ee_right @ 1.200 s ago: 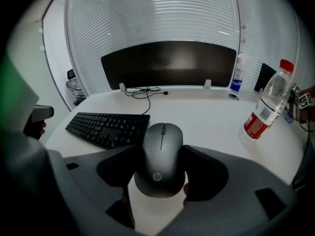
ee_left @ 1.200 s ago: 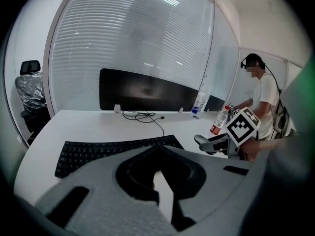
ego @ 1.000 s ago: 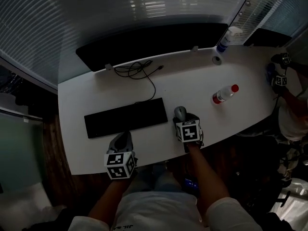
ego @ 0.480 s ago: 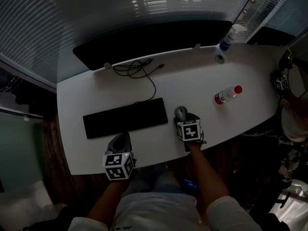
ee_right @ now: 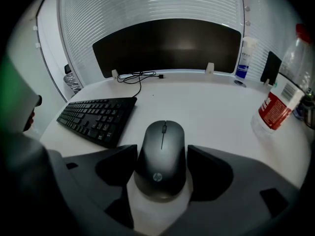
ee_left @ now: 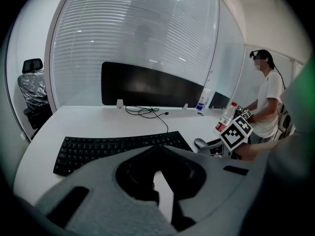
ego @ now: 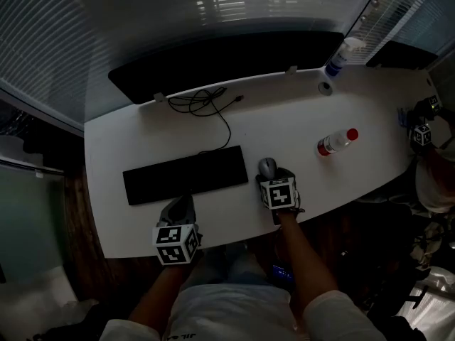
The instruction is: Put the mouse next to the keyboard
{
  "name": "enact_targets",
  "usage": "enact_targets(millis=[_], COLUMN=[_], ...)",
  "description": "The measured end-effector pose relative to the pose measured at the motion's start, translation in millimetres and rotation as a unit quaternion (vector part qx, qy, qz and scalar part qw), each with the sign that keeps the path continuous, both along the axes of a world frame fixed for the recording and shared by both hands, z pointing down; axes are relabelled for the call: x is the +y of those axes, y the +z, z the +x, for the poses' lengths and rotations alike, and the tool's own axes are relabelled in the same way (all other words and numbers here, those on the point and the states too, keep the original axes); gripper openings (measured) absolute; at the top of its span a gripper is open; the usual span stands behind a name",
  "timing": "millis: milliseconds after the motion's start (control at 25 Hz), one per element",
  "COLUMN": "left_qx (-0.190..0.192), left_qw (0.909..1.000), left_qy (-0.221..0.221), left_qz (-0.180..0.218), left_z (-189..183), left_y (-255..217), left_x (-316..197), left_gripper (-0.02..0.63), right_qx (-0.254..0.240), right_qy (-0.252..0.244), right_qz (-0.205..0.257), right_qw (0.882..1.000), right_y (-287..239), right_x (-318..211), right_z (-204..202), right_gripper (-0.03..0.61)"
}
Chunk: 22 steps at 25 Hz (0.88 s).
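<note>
A dark grey mouse [ego: 266, 166] [ee_right: 162, 136] rests on the white desk [ego: 284, 123], just right of the black keyboard [ego: 185, 174] [ee_right: 98, 116] [ee_left: 118, 149]. My right gripper [ego: 269, 176] [ee_right: 161, 154] has a jaw against each side of the mouse and is shut on it. My left gripper [ego: 179, 208] [ee_left: 156, 151] hovers at the desk's front edge, below the keyboard. Its jaws are together with nothing between them.
A plastic bottle with a red cap [ego: 333, 141] [ee_right: 280, 100] lies right of the mouse. A black cable [ego: 206, 104], a dark screen [ego: 220, 62], a spray bottle [ego: 338, 57] and a small roll [ego: 325, 87] sit at the back. Another person [ego: 430, 169] stands at the desk's right end.
Both my grippers and the mouse have stayed in place. The person at the right end has lowered their marked gripper.
</note>
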<state>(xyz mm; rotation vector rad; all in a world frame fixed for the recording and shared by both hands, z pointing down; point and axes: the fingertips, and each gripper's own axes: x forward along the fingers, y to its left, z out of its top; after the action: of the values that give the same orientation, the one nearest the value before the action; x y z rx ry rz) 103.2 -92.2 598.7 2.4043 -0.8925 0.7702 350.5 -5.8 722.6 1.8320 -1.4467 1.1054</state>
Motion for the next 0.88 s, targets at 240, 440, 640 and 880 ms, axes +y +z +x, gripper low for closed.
enact_targets(millis=[240, 440, 640, 880], left_qx=[0.002, 0.006, 0.011, 0.012], left_qw=[1.0, 0.9999, 0.9999, 0.9994], left_qy=[-0.003, 0.007, 0.013, 0.032], left_qz=[-0.002, -0.003, 0.001, 0.006], left_z=[-2.8, 1.0, 0.3, -11.9], left_y=[0.1, -3.8, -13.4, -39.1], left_x=[1.4, 5.3, 10.5, 19.6], left_gripper=[0.005, 0.005, 0.005, 0.005], right_qx=[0.004, 0.009, 0.003, 0.023], right_qy=[-0.002, 0.002, 0.0, -0.001], right_qz=[0.0, 0.017, 0.036, 0.072], right_qw=[1.0, 1.0, 0.999, 0.997], right_y=[-5.5, -25.9, -51.6, -111.1], right_x=[3.7, 8.4, 13.2, 10.4], right_z=[-1.6, -5.7, -18.9, -49.1], right_gripper=[0.301, 0.299, 0.296, 0.077])
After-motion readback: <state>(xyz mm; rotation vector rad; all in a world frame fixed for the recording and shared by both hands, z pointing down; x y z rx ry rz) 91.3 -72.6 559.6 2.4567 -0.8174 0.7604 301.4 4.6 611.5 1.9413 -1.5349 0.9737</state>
